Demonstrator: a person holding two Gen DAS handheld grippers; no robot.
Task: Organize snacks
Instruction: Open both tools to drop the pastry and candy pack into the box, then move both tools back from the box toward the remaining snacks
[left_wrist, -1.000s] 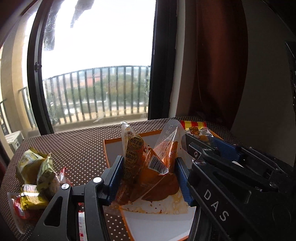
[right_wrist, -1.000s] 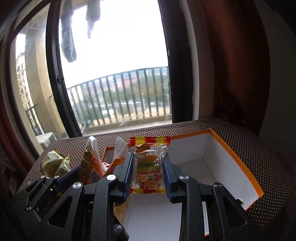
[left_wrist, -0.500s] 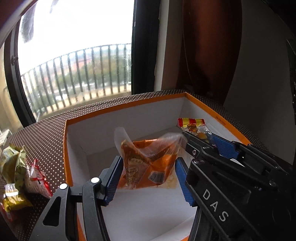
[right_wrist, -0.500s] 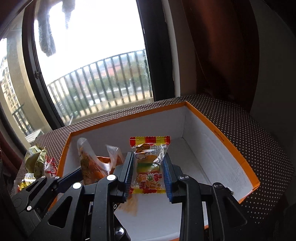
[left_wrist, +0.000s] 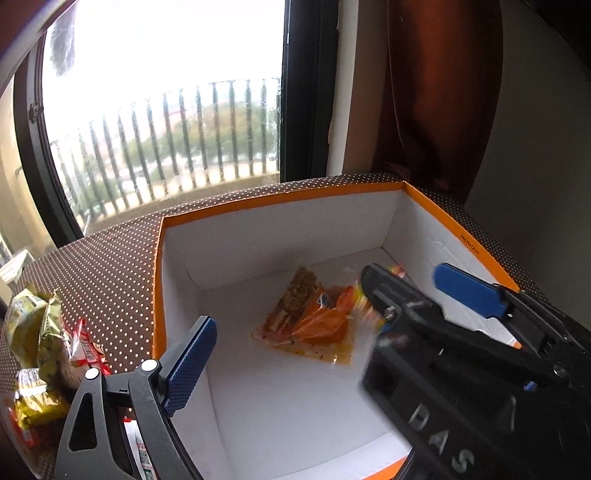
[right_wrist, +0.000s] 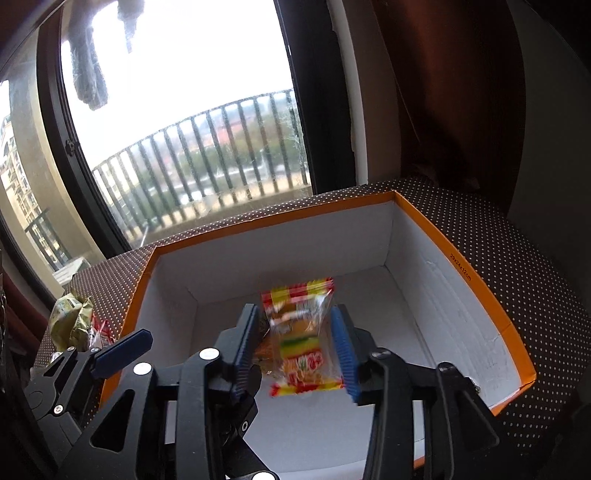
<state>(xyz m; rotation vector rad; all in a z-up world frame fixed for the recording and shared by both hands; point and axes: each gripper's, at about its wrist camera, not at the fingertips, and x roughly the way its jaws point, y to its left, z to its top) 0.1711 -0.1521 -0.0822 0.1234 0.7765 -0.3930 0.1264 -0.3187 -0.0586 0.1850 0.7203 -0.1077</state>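
Snacks everywhere, and the action is over the open orange-rimmed box (left_wrist: 280, 197) with its white inside, sitting on the dotted brown table (left_wrist: 110, 266)! The left gripper (left_wrist: 332, 325) has its blue-padded jaws opening, standing wide, and nothing is pinched between them: the orange snack packet (left_wrist: 310, 321) lies flat on the box floor, about midway between the left and right walls, clear of both pads. Over to the right gripper (right_wrist: 295, 350), jaws opening too, and here the striped candy packet (right_wrist: 301, 343) sits upright between the blue fingers (right_wrist: 345, 354), blurred, with visible gaps to either pad, so it is no longer squeezed. It hangs over the middle of the box floor; whether it touches the floor, I cannot tell. In the left wrist view the right gripper crosses in at the box's right wall. Outside the box, along the table's left edge, a heap of loose snacks (left_wrist: 40, 343) waits: yellow-green wrappers and a red one, bunched close together.
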